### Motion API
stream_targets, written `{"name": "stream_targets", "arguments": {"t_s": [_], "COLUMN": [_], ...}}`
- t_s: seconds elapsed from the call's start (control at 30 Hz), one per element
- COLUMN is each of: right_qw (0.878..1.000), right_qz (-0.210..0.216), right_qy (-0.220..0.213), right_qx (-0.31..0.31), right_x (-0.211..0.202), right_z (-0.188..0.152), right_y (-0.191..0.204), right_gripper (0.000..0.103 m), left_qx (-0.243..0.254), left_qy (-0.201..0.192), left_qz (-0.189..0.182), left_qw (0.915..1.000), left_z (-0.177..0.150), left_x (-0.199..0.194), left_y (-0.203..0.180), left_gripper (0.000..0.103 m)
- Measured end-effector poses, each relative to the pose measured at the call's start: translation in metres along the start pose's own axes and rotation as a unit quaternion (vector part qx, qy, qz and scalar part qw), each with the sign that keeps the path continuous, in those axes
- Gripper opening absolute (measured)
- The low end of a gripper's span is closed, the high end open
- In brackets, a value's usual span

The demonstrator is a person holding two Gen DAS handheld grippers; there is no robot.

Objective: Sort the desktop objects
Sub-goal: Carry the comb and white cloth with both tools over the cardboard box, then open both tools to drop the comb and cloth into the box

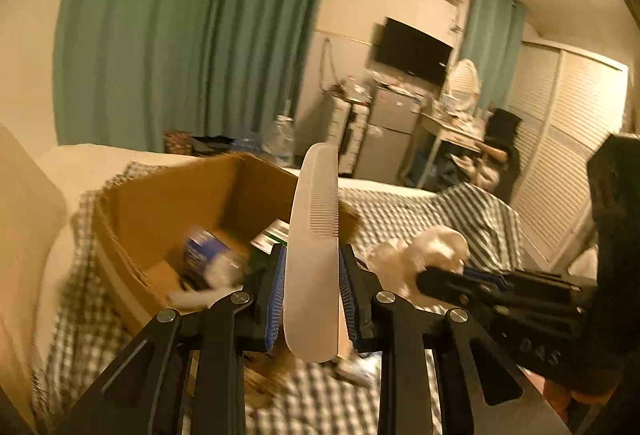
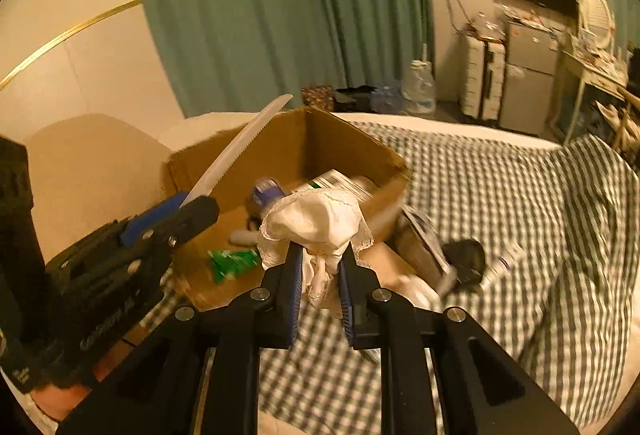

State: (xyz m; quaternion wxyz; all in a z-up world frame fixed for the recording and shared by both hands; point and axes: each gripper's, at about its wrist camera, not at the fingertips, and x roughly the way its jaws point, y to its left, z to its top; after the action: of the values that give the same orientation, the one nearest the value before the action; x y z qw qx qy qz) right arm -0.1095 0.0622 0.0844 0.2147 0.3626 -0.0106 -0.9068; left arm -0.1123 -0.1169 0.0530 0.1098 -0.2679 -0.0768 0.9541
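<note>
A white comb [image 1: 314, 259] is standing upright between the blue pads of the left gripper [image 1: 312, 267], which is clenching it by its plain handle end so the toothed half is sticking up clear of the jaws; held that way, it is probably meant to drop lengthwise into the cardboard box [image 1: 160, 195] lying just beyond and below it. The right gripper [image 2: 320, 267] is pinching a crumpled white lace-edged cloth [image 2: 316, 223] by its gathered lower part, so the loose bulk is billowing above the fingertips rather than trailing onto the bed. Both tools are hanging side by side near the box's front edge, each with its own load, which suggests the two things are being carried over together.

Inside the box, a blue-labelled pack [image 2: 266, 191], a white carton [image 2: 340, 181] and a green packet [image 2: 234, 263] are already lying on the bottom. Outside it, on the checked bedspread [image 2: 500, 203], a dark object [image 2: 466, 263] and a few blurred items are waiting just beside the box's right wall. Green curtains [image 2: 260, 7] are hanging behind, and a wall television [image 1: 412, 49] is showing far off
</note>
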Motion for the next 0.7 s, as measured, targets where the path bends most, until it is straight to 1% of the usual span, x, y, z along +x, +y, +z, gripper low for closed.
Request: {"name": "stream_targets", "arguments": {"t_s": [0.07,0.2,0.33,0.4,0.43,0.47,0.5,0.6,0.63,0.67,0.7], "right_qw": [1.000,1.000,0.999,0.999,0.999,0.999,0.999,0.999,0.999,0.998,0.998], "right_qz": [0.010,0.017,0.010,0.004,0.002,-0.002,-0.010,-0.034,-0.039,-0.043,-0.046], "right_qy": [0.001,0.015,0.031,0.033,0.034,0.036,0.034,0.032,0.032,0.034,0.034], "right_qx": [-0.003,-0.010,-0.016,-0.012,-0.011,-0.008,-0.005,0.001,0.005,0.011,0.015], "right_x": [0.010,0.040,0.066,0.076,0.079,0.084,0.085,0.091,0.093,0.094,0.094], "right_z": [0.008,0.019,0.026,0.028,0.029,0.029,0.029,0.031,0.032,0.033,0.035], "right_y": [0.009,0.022,0.028,0.027,0.027,0.025,0.022,0.018,0.015,0.012,0.009], "right_gripper": [0.016,0.016,0.018,0.022,0.028,0.042,0.047,0.047,0.047,0.047,0.047], "left_qx": [-0.005,-0.020,-0.027,-0.020,-0.017,-0.015,-0.013,-0.006,-0.003,-0.002,-0.003], "left_qy": [0.000,0.016,0.029,0.036,0.041,0.044,0.047,0.050,0.048,0.049,0.050], "left_qz": [0.015,0.029,0.032,0.030,0.029,0.031,0.033,0.043,0.039,0.029,0.023], "left_qw": [0.9999,0.9993,0.9987,0.9987,0.9986,0.9984,0.9983,0.9978,0.9981,0.9983,0.9985], "left_z": [0.005,0.008,0.007,0.007,0.007,0.006,0.006,0.005,0.006,0.007,0.008], "left_x": [0.007,0.025,0.042,0.052,0.056,0.058,0.060,0.065,0.065,0.065,0.065], "left_y": [0.012,0.037,0.056,0.065,0.068,0.069,0.072,0.076,0.075,0.075,0.073], "left_gripper": [0.026,0.026,0.026,0.026,0.026,0.026,0.027,0.038,0.050,0.060,0.063]}}
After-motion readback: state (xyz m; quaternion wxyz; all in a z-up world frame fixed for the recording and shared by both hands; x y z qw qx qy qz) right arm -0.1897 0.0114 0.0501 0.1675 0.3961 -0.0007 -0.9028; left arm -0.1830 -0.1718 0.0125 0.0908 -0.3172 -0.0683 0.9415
